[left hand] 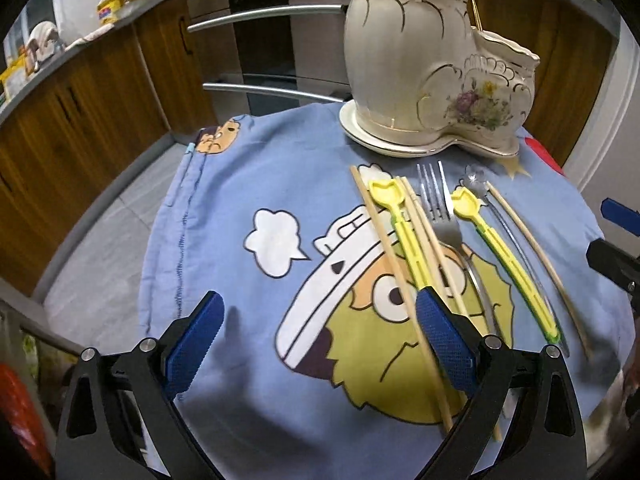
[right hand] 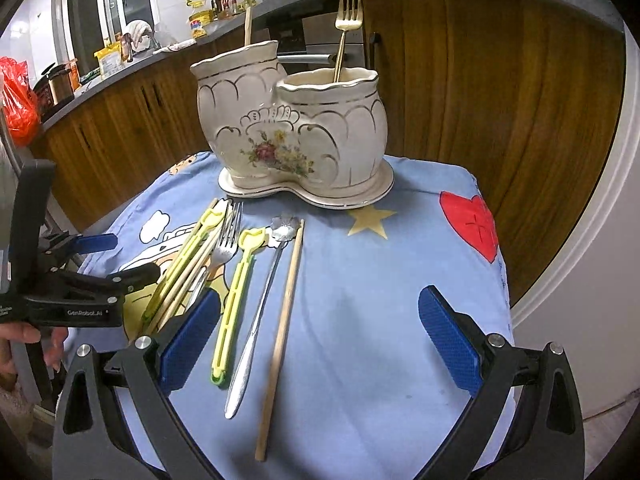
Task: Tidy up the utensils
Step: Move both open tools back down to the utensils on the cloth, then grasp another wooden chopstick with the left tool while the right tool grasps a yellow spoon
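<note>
Fingers of the left gripper (left hand: 320,344) and of the right gripper (right hand: 320,340) stand wide apart, holding nothing, above the counter's near edge. Chopsticks (right hand: 280,320), a silver fork (right hand: 228,248), a spoon (right hand: 260,304) and two yellow utensils (right hand: 236,300) lie side by side on the blue cartoon cloth (right hand: 380,280). The ceramic holder (right hand: 296,136) stands at the far edge, a gold fork (right hand: 346,24) upright in it.

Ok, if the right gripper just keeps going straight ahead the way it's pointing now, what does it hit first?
Probably bare blue cloth: the open right gripper has nothing between its fingers, and the wooden chopstick lies just left of centre. Further on stands the ceramic holder, though depth is hard to judge.
</note>
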A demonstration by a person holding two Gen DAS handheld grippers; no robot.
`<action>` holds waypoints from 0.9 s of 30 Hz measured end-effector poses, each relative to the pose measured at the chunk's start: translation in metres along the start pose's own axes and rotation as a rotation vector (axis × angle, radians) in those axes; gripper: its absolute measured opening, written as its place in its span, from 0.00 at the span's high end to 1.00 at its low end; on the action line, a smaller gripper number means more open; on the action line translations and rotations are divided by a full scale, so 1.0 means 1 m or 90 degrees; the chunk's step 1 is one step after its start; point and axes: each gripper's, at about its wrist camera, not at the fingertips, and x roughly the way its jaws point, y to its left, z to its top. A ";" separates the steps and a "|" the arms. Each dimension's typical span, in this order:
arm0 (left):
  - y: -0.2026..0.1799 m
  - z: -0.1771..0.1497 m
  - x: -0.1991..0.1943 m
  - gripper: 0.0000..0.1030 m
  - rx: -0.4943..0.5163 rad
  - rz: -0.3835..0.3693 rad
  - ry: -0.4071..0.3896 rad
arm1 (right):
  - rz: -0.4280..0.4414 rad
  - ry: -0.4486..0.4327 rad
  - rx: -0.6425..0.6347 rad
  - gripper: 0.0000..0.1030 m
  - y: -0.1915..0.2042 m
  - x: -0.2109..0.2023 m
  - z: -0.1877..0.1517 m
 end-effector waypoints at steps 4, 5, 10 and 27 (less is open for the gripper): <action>-0.005 0.001 0.004 0.08 0.006 0.016 0.011 | 0.002 -0.003 0.005 0.05 -0.004 -0.003 -0.001; -0.005 0.002 0.005 0.08 0.006 0.019 0.015 | 0.003 -0.004 0.007 0.05 -0.005 -0.003 -0.001; -0.007 0.009 0.013 0.14 0.003 0.020 0.021 | 0.008 -0.004 0.016 0.05 -0.010 -0.003 -0.003; 0.002 0.005 -0.004 0.95 0.027 -0.048 0.040 | 0.036 0.010 -0.021 0.15 0.001 0.005 -0.001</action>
